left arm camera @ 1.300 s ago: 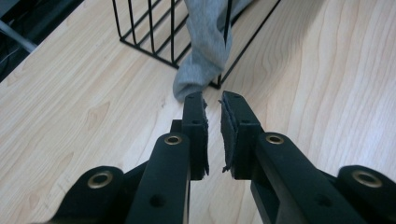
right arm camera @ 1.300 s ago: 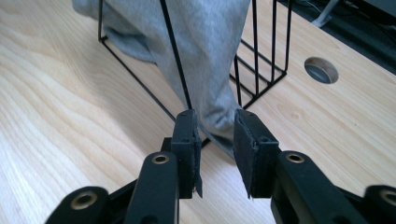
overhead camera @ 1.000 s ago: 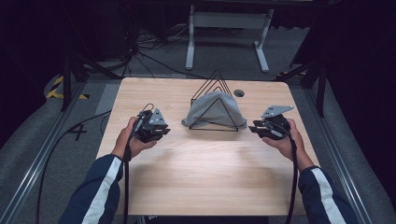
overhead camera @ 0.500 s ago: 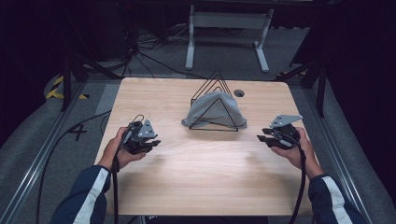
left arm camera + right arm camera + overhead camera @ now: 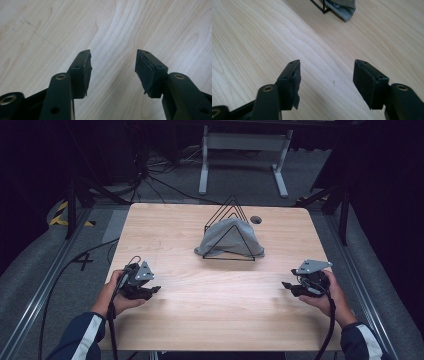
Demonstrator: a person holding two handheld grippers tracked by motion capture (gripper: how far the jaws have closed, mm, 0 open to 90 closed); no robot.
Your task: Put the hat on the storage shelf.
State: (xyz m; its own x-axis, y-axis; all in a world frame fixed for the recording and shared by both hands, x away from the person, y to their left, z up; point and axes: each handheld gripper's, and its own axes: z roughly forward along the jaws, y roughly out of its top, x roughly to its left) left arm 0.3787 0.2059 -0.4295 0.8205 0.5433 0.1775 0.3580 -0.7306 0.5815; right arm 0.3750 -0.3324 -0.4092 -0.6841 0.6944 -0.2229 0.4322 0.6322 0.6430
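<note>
Both claws stand wide with nothing between the jaws. The left claw (image 5: 152, 290) hangs low over bare table (image 5: 210, 320) near the left edge; in its own view the pads (image 5: 86, 72) frame plain wood grain. The right claw (image 5: 286, 285) sits near the right edge, also empty, pads (image 5: 295, 77) spread over wood.

The cloth (image 5: 225, 240) lies ahead of both claws, up-table and between them, well apart from either. It is draped over a black wire rack (image 5: 231, 207), with the wire triangles poking out above and in front of it. From the right claw it shows ahead and a little to one side, as a grey corner (image 5: 345, 10) beside a wire foot (image 5: 322, 7).

Risks, as I judge them: the rack looks light, so a pull on the cloth from one side could drag or tip it. A jaw closing on cloth could also catch a wire underneath, and then the rack would lift with the fabric. A pinch on one loose hem may slip or lift a single layer.

Hard to make out: how the cloth is threaded through the wires, whether it is one piece or folded, and what lies behind the rack. The dark round spot (image 5: 256, 219) beyond the rack is too small to identify.
</note>
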